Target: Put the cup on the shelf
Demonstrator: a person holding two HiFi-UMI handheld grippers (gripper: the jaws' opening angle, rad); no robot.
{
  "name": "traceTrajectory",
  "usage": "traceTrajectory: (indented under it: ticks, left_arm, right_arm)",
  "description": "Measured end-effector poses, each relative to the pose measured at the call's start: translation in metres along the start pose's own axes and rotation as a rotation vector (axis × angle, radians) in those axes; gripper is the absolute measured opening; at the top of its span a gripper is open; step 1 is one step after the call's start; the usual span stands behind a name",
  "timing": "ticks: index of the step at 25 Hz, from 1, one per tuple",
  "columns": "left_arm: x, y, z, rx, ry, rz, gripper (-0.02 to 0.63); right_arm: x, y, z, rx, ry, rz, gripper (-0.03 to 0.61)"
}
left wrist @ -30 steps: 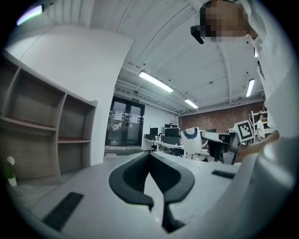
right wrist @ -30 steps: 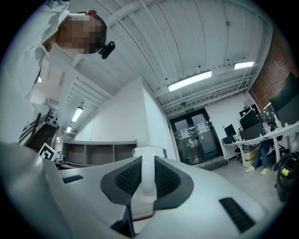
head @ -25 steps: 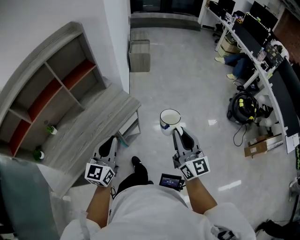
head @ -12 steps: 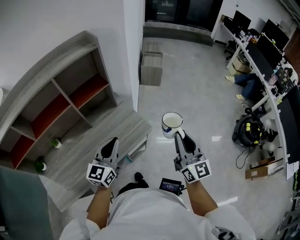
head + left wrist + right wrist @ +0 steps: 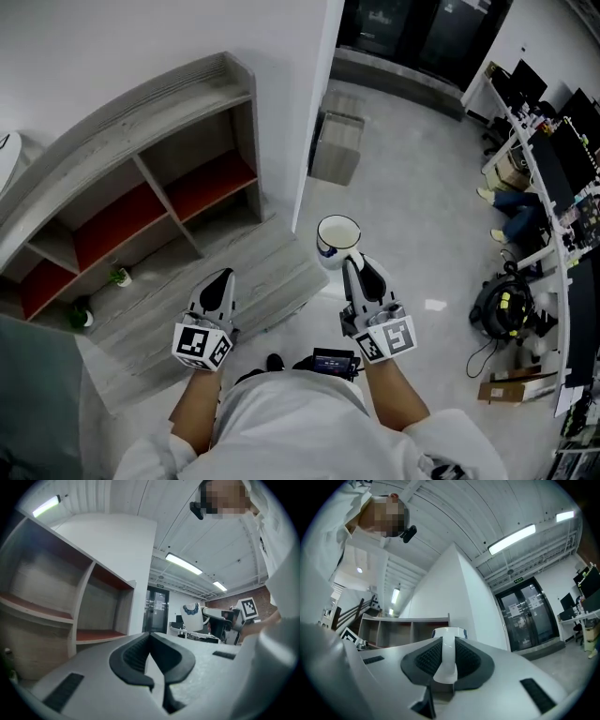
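Observation:
A white cup (image 5: pixel 337 241) with a blue pattern hangs upright in the air, and my right gripper (image 5: pixel 353 266) is shut on its handle (image 5: pixel 445 660). The cup's rim (image 5: pixel 449 632) shows just past the jaws in the right gripper view. My left gripper (image 5: pixel 219 285) is shut with nothing in it, its pads (image 5: pixel 140 656) pressed together. The grey wooden shelf (image 5: pixel 141 178) with red-lined compartments stands to the left against the white wall, and its lower ledge (image 5: pixel 234 281) lies under the left gripper. From the left gripper view the cup (image 5: pixel 192 616) appears far off to the right.
Two small green things (image 5: pixel 119 276) (image 5: pixel 79 315) sit on the shelf's ledge at the left. A white wall corner (image 5: pixel 314 141) rises beside the shelf. A grey box (image 5: pixel 337 150) stands on the floor behind it. Desks with monitors (image 5: pixel 553 159) and a bag (image 5: pixel 502 309) line the right side.
The view has swung toward the shelf, which now sits closer and more central. Both grippers hold their pose, the cup staying gripped in the right one.

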State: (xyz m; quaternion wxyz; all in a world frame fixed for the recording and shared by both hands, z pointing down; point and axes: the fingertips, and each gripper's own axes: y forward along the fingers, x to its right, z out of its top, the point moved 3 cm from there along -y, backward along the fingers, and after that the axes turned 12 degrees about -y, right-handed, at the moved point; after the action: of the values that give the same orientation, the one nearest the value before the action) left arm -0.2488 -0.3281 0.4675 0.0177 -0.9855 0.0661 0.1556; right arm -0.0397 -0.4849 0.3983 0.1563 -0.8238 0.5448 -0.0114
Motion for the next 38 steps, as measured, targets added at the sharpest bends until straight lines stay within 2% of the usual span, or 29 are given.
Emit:
traceTrajectory:
  ticks: [6,11,14,24,30,38]
  left_arm:
    - [-0.039,-0.006,0.008,0.025,0.003,0.132,0.008]
    - [-0.065,-0.006,0.016,0.054,0.000,0.268,0.008]
    - [-0.073,-0.004,0.023,0.072,0.000,0.341,0.008]
    - [-0.086,-0.004,0.033,0.108,0.006,0.538,0.008]
    - [-0.089,-0.012,0.030,0.123,0.001,0.620,0.008]
    - [-0.086,-0.019,0.030,0.137,0.003,0.671,0.008]
  right_arm:
    - [-0.007,0.062,-0.020,0.025,0.055,0.104,0.075]
    - [-0.011,0.117,-0.037,0.053,0.110,0.238,0.075]
    - [-0.010,0.148,-0.045,0.062,0.139,0.308,0.075]
    - [-0.027,0.228,-0.068,0.105,0.194,0.456,0.075]
    - [-0.045,0.258,-0.082,0.126,0.225,0.502,0.075]
    - [-0.072,0.285,-0.103,0.094,0.224,0.544,0.075]
